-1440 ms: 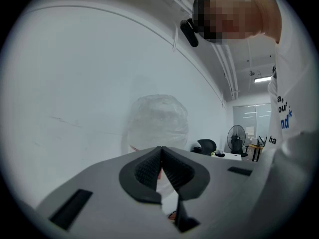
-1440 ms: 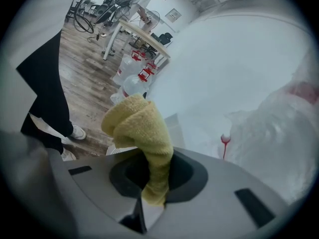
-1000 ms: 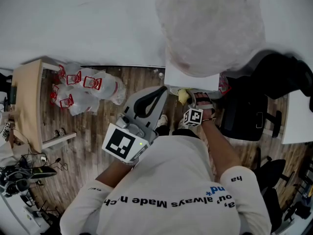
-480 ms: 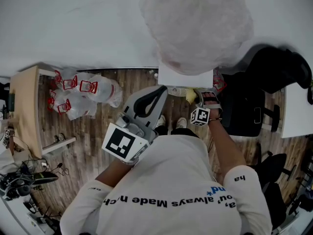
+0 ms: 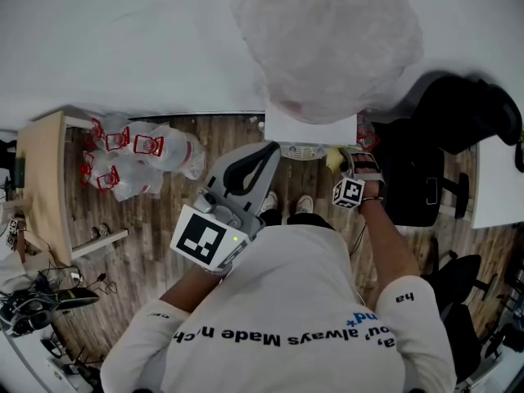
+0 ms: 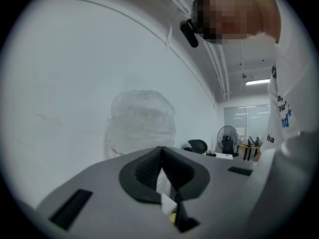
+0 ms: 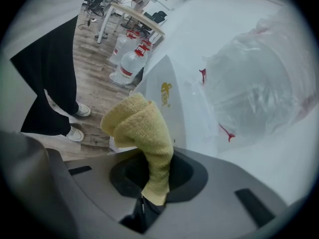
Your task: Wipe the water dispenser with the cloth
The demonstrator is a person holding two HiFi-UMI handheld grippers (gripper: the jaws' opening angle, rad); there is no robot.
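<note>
The yellow cloth (image 7: 141, 127) is bunched against the upper white body of the water dispenser (image 7: 172, 86), below the plastic-wrapped bottle (image 5: 327, 39). The right gripper (image 7: 149, 190) is clamped on the cloth's tail. The left gripper (image 6: 162, 166) is held off by the chest, jaws together with nothing between them. Wiping appears to be under way. No panel shows a visible result, so the extent cleaned cannot be judged.

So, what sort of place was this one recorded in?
Most likely an office: a water dispenser against a white wall, spare water jugs on the wood floor, and a black office chair and fan.
</note>
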